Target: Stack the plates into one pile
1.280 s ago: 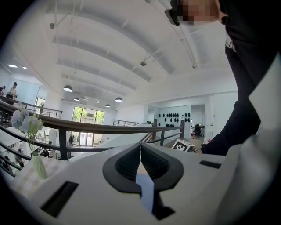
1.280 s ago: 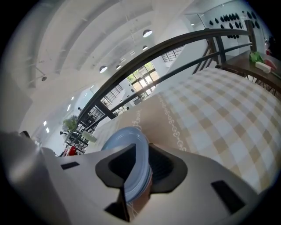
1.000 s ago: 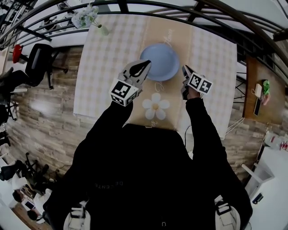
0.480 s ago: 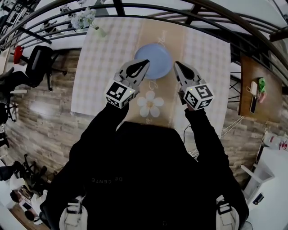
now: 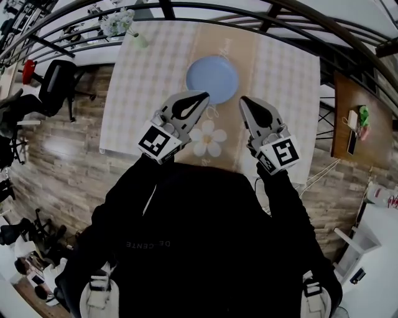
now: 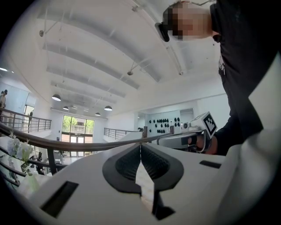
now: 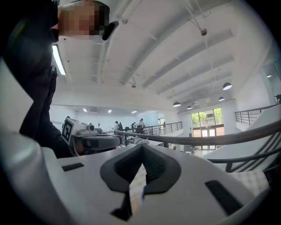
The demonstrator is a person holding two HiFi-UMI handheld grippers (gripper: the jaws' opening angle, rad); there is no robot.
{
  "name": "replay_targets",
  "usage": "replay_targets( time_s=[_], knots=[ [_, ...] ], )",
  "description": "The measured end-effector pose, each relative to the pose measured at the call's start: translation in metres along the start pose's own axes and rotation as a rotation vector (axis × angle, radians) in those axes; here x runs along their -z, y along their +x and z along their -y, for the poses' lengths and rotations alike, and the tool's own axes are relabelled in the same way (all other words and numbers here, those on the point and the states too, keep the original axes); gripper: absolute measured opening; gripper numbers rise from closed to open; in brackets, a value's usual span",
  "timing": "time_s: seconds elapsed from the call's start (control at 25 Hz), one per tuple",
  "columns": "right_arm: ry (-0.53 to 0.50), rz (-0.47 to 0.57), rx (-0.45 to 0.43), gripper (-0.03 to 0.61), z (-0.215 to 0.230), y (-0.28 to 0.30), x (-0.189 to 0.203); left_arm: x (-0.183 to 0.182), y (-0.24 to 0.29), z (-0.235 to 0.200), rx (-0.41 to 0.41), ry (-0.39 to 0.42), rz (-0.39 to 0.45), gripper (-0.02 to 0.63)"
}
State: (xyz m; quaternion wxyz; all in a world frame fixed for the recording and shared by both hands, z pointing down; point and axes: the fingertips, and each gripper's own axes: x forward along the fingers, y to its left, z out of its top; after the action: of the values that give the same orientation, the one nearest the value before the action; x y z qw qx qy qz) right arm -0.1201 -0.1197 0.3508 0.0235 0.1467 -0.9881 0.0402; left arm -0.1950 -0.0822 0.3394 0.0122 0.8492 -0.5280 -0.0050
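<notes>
Counter: a rectangular counter under a pale checked cloth. A tan runner crosses its middle from the far edge to the near edge, and a white flower motif sits on the runner close to the near edge.
Plate: a blue plate lies flat on the runner toward the far edge, about midway between the left and right edges. The head view does not show whether more than one plate is stacked there.
Far left corner: a pale green vase holds white flowers.
Left gripper: the left gripper is held level above the counter, on the near left side of the plate and clear of it. Its jaws are pressed together with nothing between them.
Right gripper: the right gripper is held level on the near right side of the plate, also clear of it. Its jaws are closed and empty.
Floor: a wood-plank floor runs left of the counter, with a black office chair standing on it.
Railing: a dark curved railing runs beyond the far edge.
Side table: a brown side table stands right of the counter and apart from it. It carries a few small things, one of them green.
Room: the gripper views show a large white hall with a ribbed ceiling, hanging lamps and tall windows at the far end.
</notes>
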Motion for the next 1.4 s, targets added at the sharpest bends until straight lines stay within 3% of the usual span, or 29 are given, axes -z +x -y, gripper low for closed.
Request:
replay_targets(
  time_s=[0.2,1.4],
  knots=[
    [0.008,0.016,-0.011,0.005,-0.014,-0.007,-0.007,-0.007,-0.007,0.017,0.025,0.026,-0.002,0.020],
    [0.003,0.008,-0.018,0.003,-0.026,-0.007,-0.010,-0.009,-0.003,0.023,0.045,0.016,0.002,0.020]
  ],
)
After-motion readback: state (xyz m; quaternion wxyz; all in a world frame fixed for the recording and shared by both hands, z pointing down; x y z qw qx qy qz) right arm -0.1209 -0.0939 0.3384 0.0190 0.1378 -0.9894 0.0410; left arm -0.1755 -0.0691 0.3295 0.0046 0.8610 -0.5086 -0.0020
